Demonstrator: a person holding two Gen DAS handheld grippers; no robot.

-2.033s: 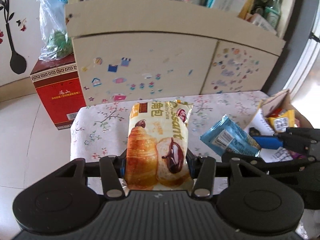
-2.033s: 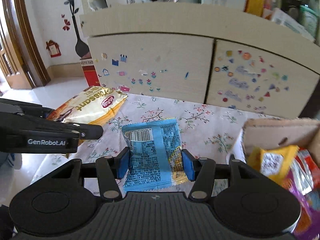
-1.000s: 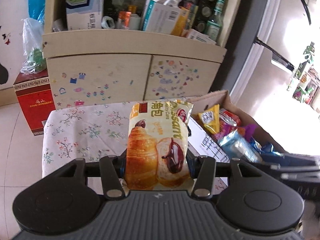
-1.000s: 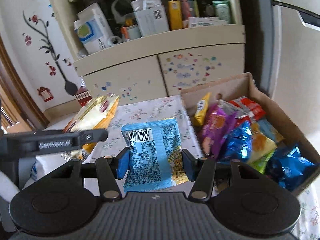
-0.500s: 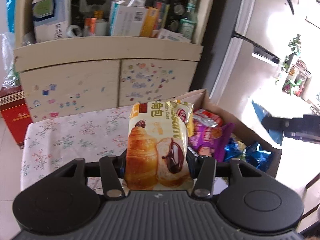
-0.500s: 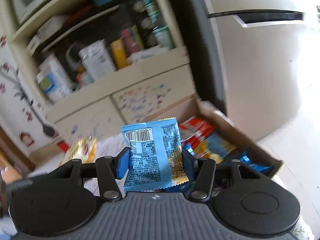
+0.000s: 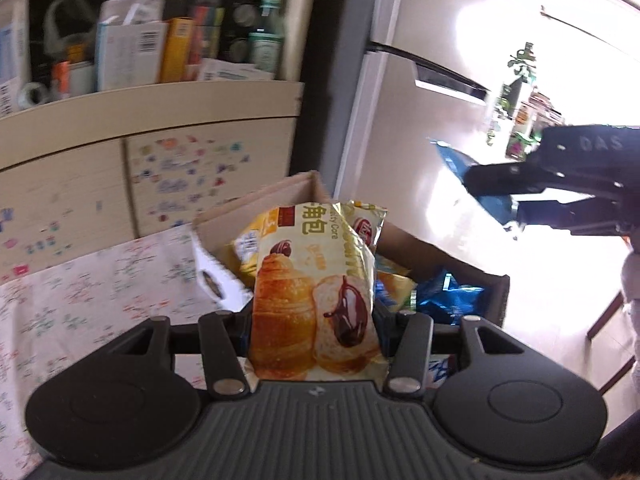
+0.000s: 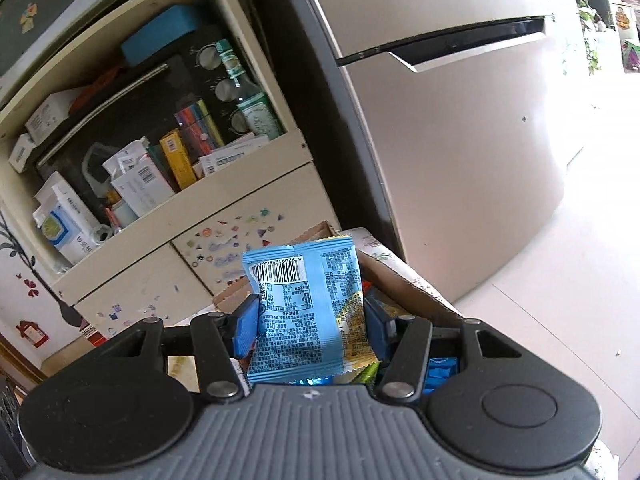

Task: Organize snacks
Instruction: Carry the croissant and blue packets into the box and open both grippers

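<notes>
Croissant pack (image 7: 316, 292) stands upright, clamped in the left gripper (image 7: 314, 332) directly over the open cardboard box (image 7: 256, 204), nearer it than the right gripper (image 8: 310, 326), which grips a blue packet (image 8: 304, 312), barcode up, probably above the box's far edge. Legible: "角包", "Core"

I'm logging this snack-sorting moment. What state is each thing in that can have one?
left gripper: shut on the croissant packet, held upright.
right gripper: shut on the blue snack packet, barcode side showing.
cardboard box: open, with snack packets inside.
cabinet doors: closed.
fridge: doors closed.
green glass bottle: upright on the shelf.
</notes>
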